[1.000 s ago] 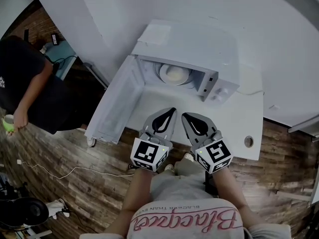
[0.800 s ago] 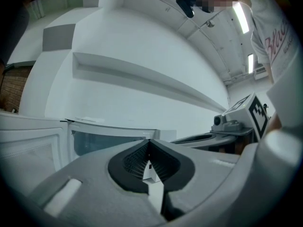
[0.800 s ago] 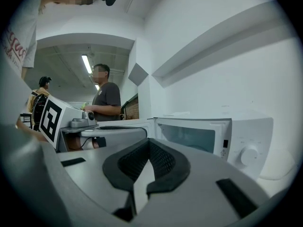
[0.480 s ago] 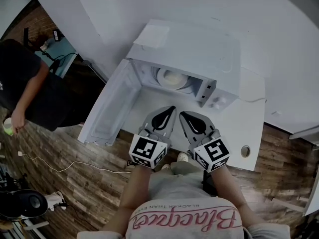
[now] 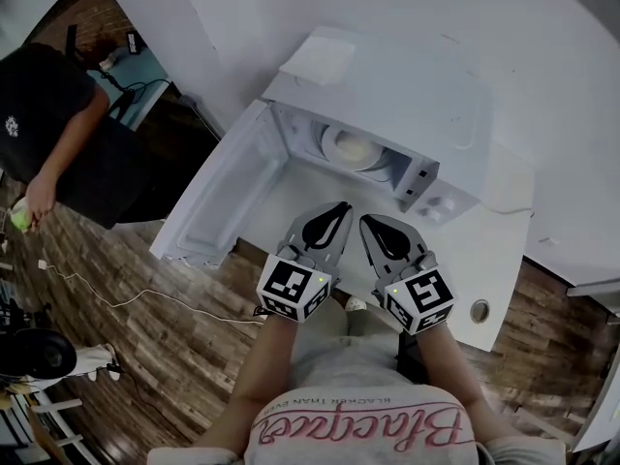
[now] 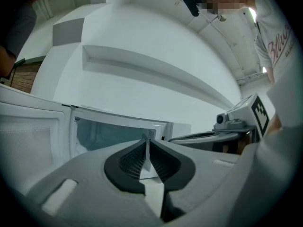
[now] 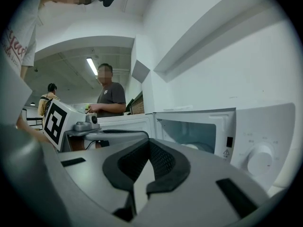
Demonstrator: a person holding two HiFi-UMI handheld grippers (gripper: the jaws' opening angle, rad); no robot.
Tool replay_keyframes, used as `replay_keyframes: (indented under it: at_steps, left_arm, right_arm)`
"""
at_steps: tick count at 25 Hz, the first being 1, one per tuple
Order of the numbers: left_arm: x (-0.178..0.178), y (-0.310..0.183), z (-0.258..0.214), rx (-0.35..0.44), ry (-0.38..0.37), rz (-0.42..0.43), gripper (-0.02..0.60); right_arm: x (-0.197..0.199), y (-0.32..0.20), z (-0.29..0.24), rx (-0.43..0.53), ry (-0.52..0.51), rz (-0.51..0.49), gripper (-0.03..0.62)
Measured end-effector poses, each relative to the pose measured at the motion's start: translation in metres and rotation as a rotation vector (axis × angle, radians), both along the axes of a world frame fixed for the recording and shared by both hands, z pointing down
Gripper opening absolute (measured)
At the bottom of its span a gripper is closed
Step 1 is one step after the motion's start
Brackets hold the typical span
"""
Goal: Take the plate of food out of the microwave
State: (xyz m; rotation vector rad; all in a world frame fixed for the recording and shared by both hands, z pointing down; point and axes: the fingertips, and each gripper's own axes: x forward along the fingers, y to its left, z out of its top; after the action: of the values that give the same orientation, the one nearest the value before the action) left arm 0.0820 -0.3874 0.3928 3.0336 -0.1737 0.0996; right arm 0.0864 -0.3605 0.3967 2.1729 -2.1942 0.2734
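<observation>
microwave: white microwave (image 5: 397, 90) sits on the white counter (image 5: 484, 250) against the wall.
door: the microwave door (image 5: 218, 197) is swung wide open to your left.
plate of food: the plate of food (image 5: 351, 148) is inside the cavity, pale food on a white plate. Nothing touches it.
left gripper: your left gripper (image 5: 340, 207) is over the counter in front of the open cavity. Its fingers are together with nothing between them.
right gripper: your right gripper (image 5: 367, 220) is just beside the left, tips near each other. Its fingers meet at the tips and it is empty.
gap: both tips stop short of the opening, apart from the plate.
control dial: the dial (image 7: 262, 159) is on the panel right of the cavity.
top: a sheet of paper (image 5: 317, 59) lies on the microwave.
counter hole: a round hole (image 5: 480, 310) is near the right edge.
bystander: a person in a dark shirt (image 5: 58, 134) at far left holds a green cup (image 5: 19, 216), well apart from you.
</observation>
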Motion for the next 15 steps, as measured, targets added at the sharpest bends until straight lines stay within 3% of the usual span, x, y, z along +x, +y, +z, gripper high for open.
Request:
replay_keyframes:
  at_steps: [1, 3, 6, 15]
  left_arm:
    - [-0.001, -0.001, 0.003, -0.007, -0.007, -0.004, 0.012]
    - [-0.002, -0.004, 0.011, -0.024, -0.023, -0.016, 0.090]
    - [-0.003, -0.013, 0.019, -0.060, -0.018, -0.053, 0.155]
    - [0.010, -0.043, 0.044, -0.259, 0.020, -0.045, 0.156]
  right_arm:
    - [0.000, -0.002, 0.000, -0.001, 0.001, -0.004, 0.006]
    - [0.000, -0.004, 0.001, -0.003, 0.004, -0.010, 0.006]
    - [-0.001, -0.006, 0.003, -0.005, 0.006, -0.009, 0.006]
    - [0.014, -0.016, 0.014, -0.028, -0.013, 0.050, 0.006]
